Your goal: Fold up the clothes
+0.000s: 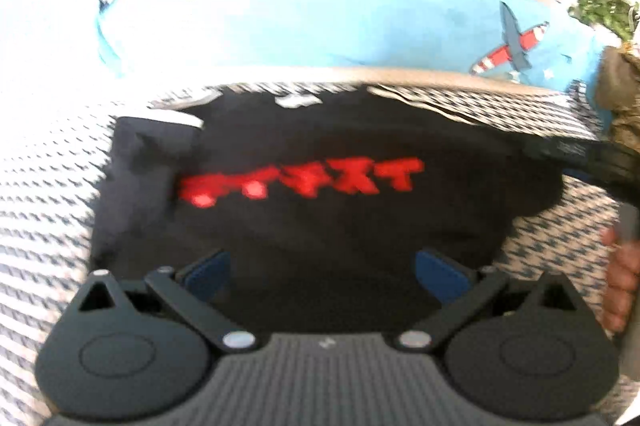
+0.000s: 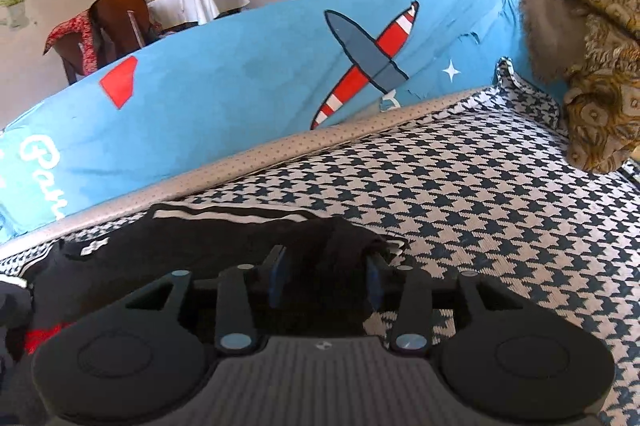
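A black shirt (image 1: 304,194) with red letters lies on a checked sofa cover (image 2: 480,186), just in front of a blue cushion (image 2: 240,86). The shirt's long side runs left to right. The left claw (image 1: 322,272) hangs over the shirt's near edge, its blue fingers wide apart and holding nothing. The right claw (image 2: 324,280) is at the shirt's right end and is clamped on a bunched bit of black cloth, so the right hand is the one holding it.
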Tool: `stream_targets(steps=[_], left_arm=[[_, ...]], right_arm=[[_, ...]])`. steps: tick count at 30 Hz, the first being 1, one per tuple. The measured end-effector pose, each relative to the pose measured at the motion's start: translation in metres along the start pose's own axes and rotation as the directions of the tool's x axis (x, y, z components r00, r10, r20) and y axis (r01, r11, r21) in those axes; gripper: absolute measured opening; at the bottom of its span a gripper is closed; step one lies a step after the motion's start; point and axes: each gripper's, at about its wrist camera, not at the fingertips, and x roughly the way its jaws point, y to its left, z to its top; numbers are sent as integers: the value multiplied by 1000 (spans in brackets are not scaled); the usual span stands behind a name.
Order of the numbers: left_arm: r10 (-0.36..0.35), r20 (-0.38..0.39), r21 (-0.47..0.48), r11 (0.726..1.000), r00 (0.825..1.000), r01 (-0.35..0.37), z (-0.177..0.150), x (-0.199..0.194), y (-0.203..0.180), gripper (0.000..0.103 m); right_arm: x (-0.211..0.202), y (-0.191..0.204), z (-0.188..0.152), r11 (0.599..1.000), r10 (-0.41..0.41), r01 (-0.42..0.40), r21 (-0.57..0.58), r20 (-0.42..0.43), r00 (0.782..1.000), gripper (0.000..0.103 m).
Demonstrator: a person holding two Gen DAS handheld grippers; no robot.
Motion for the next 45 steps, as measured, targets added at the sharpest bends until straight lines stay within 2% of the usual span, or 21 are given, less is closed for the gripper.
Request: stream_targets(steps=[4, 10, 20, 23, 28, 37, 38, 41, 42, 45], left_arm=[[65, 13, -3, 998, 998, -65, -1, -5, 17, 103], [63, -12, -92, 994, 998, -64, -13, -15, 47, 103], [62, -19, -148, 987, 998, -64, -48, -39, 69, 103], [67, -22, -129, 989, 998, -69, -59, -45, 69, 103], [47, -17, -69, 997, 999, -48, -80, -56, 65, 103], [-32, 0, 53, 998, 1000, 32, -108, -71, 46, 103], [-36, 2, 72, 997, 999, 35, -109, -71, 43, 103], [-37, 12, 113, 993, 999, 35, -111, -69, 35, 103], [-40, 10, 120, 992, 999, 39, -111, -67, 33, 103], [-52, -1, 145, 988, 999, 51, -111, -62, 28, 103]], right_arm=[[-16, 0, -9, 999, 46, -45, 19, -22, 999, 42], [-39, 4, -34, 992, 130, -128, 21, -88, 988, 42], [-64, 24, -74, 965, 248, -259, -44, -172, 953, 43], [-67, 27, -83, 953, 290, -302, -35, -200, 936, 47], [-65, 36, -98, 933, 340, -359, -22, -268, 901, 48], [-59, 55, -108, 921, 357, -387, -50, -293, 887, 48], [-59, 57, -108, 920, 358, -388, -53, -290, 887, 47], [-58, 61, -106, 918, 366, -394, -47, -281, 887, 23], [-58, 61, -105, 917, 370, -396, -42, -277, 887, 18], [-61, 61, -97, 911, 397, -413, -13, -249, 883, 12]])
